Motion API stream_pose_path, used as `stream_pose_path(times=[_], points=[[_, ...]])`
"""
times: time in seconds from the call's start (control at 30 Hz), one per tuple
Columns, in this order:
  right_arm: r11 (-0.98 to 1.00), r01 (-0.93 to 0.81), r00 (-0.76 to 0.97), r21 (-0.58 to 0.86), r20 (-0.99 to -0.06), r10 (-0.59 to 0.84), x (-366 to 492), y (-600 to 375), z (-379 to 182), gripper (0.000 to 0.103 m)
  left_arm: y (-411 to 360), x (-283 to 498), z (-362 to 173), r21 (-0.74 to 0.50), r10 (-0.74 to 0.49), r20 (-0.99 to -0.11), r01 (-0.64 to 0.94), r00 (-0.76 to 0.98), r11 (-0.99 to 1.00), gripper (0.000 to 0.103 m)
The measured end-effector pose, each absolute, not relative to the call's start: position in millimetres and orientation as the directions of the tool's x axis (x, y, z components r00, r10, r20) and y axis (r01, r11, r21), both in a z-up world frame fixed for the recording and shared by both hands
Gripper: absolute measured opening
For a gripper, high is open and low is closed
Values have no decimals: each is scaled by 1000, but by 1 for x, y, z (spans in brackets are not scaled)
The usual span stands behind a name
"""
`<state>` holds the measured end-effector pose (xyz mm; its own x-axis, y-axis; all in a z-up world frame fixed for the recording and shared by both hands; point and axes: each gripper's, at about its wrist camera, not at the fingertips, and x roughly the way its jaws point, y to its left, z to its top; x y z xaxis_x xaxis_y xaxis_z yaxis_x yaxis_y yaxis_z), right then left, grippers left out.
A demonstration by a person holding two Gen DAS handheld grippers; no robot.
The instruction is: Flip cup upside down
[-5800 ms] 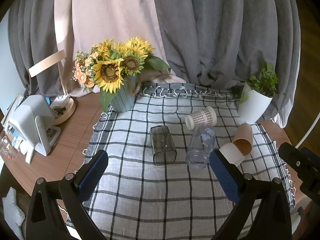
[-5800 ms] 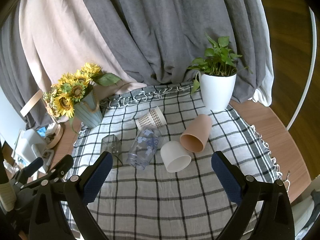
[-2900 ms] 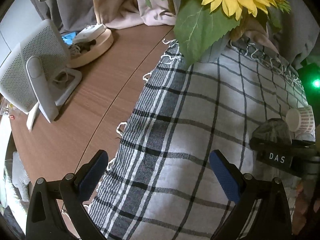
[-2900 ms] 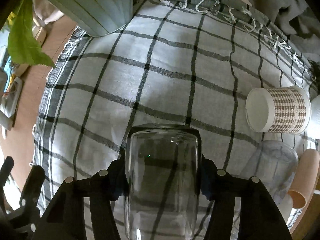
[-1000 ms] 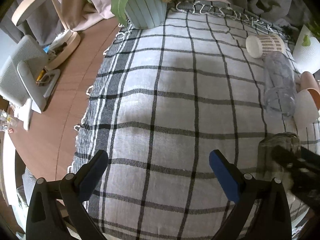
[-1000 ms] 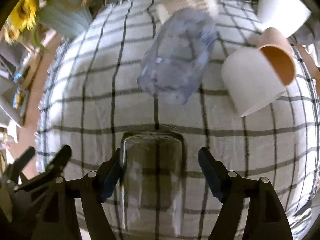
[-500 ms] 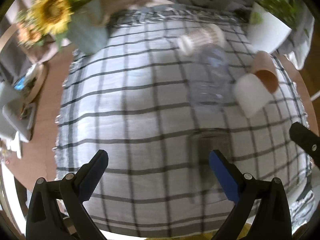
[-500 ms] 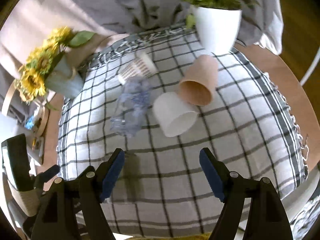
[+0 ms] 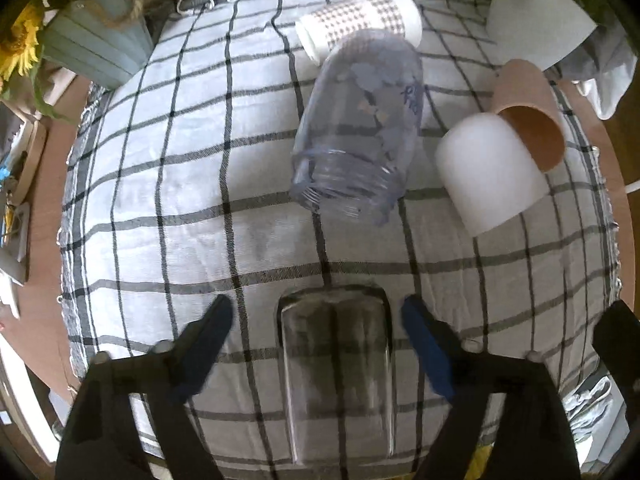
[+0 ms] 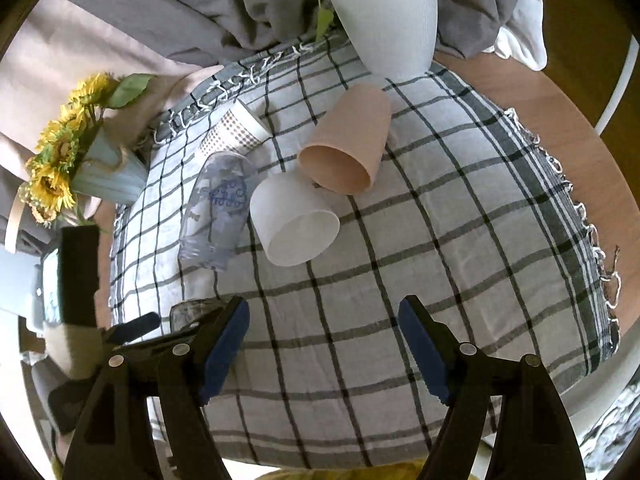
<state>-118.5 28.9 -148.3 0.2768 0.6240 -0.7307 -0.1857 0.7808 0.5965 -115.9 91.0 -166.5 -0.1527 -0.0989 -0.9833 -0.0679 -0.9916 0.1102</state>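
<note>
A smoky clear glass cup [image 9: 337, 364] stands upside down on the checked cloth [image 9: 168, 208] near the front edge. My left gripper [image 9: 316, 336] is open, its fingers on either side of the cup with a gap on each side. In the right wrist view only a corner of the cup [image 10: 188, 312] shows behind the left finger. My right gripper [image 10: 324, 340] is open and empty over bare cloth to the right of the cup.
Lying on their sides are a clear printed bottle [image 9: 360, 128], a white cup [image 9: 486, 172], a tan cup [image 9: 528, 112] and a checked paper cup [image 9: 360, 16]. A white plant pot [image 10: 388, 20] and a sunflower vase [image 10: 104, 172] stand at the back.
The right gripper has let go of the glass cup and drawn back to the right. The left gripper has moved in around the upside-down cup.
</note>
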Motion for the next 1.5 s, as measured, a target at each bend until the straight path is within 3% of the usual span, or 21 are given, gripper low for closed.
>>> stream_pose_path(times=[0.1,0.17,0.2,0.8,1.5], points=[[777,-188,272,601,-728,629,-117,28,-151,77,91,-117,-174,82,-76,-990,-47,-116,-996,72],[771,-187,267,609,-724,636,-116,27,-152,77,91,-116,-176,68,-65,-992,-28,-105,-997,59],[769,-186,266,611,-722,638,-115,27,-152,77,91,-115,-177,65,-63,-993,-20,-103,-998,58],[753,-169,291,636,-697,655,-111,21,-147,77,79,-96,-137,33,-42,-972,39,-229,-999,57],[793,-224,306,566,-732,609,-118,25,-147,77,87,-27,-122,48,-26,-920,-47,-391,-998,57]])
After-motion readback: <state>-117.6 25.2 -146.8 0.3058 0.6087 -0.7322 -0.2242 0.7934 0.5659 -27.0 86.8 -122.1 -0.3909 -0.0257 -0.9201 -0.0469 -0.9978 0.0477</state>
